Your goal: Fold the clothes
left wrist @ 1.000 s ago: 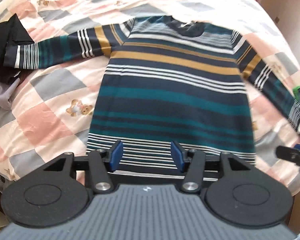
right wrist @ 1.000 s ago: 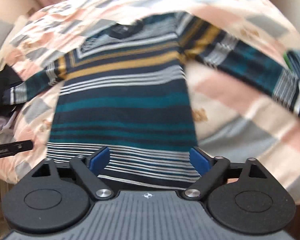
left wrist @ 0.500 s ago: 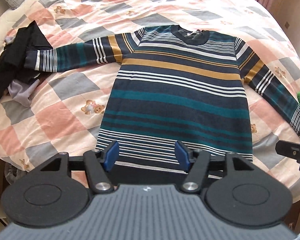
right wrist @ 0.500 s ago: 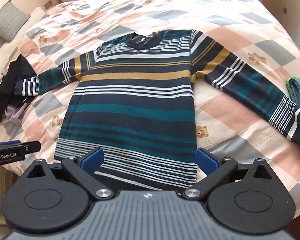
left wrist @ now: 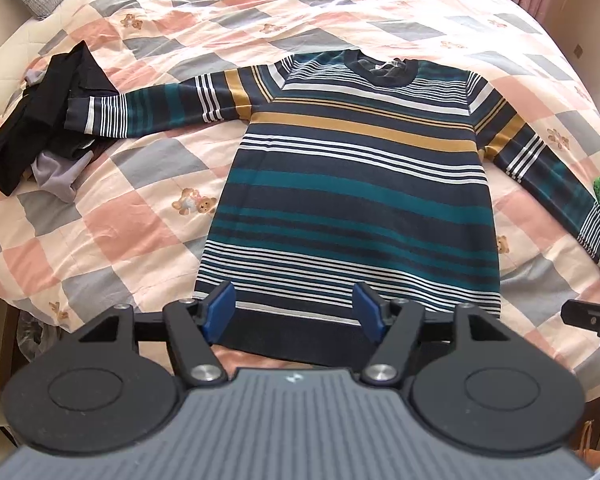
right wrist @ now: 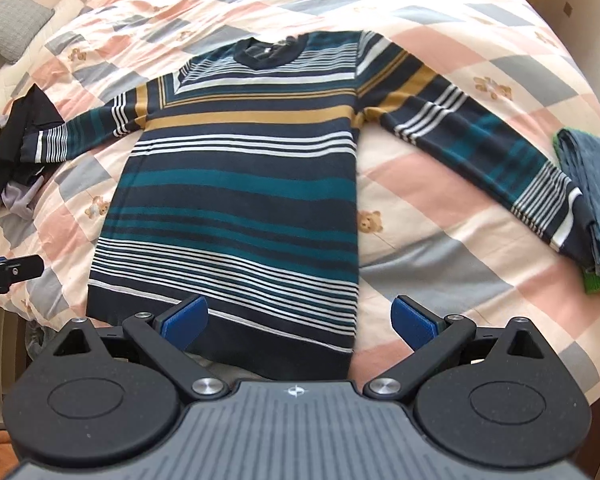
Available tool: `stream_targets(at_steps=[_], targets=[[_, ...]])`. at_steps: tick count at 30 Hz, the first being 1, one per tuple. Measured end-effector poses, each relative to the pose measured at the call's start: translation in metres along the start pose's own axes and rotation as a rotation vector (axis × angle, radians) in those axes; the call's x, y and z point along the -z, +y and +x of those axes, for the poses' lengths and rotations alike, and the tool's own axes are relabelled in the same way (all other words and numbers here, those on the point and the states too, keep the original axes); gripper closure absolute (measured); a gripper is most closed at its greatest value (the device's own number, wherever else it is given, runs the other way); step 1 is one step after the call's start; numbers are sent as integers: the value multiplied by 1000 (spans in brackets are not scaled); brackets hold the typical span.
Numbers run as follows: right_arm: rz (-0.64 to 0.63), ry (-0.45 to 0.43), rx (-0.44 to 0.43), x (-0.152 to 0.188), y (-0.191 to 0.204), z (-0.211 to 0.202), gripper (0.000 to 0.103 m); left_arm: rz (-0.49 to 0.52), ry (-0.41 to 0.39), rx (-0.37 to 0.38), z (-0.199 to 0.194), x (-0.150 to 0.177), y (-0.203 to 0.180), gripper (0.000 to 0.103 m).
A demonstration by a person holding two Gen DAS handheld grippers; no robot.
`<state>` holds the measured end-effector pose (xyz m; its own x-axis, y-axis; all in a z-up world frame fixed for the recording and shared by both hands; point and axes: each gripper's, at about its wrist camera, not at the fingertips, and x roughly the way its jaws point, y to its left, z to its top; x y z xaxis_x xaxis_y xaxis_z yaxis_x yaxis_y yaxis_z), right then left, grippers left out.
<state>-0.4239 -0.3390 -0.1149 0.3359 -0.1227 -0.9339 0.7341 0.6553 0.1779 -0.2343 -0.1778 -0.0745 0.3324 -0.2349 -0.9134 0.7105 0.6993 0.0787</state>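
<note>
The checked quilt (left wrist: pixel 147 216) covers the bed. Flat on it lies the striped sweater (left wrist: pixel 352 200), collar far, hem near, sleeves spread left and right. The left gripper (left wrist: pixel 293 308) hangs over the hem, jaws just widened, gripping nothing. The right gripper (right wrist: pixel 297 316) stands wide, straddling the hem's right corner, empty.
</note>
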Motion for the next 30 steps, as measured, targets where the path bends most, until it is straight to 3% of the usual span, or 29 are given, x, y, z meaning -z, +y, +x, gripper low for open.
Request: stream_targets(at_steps=[15,30], targets=[[18,-42,-13,3,-14,-14,2,3,-45,-7,-18,0,-12,37],[37,17,-48,-1,1,10,2,-27,14,-12,-4,-4,12,36]])
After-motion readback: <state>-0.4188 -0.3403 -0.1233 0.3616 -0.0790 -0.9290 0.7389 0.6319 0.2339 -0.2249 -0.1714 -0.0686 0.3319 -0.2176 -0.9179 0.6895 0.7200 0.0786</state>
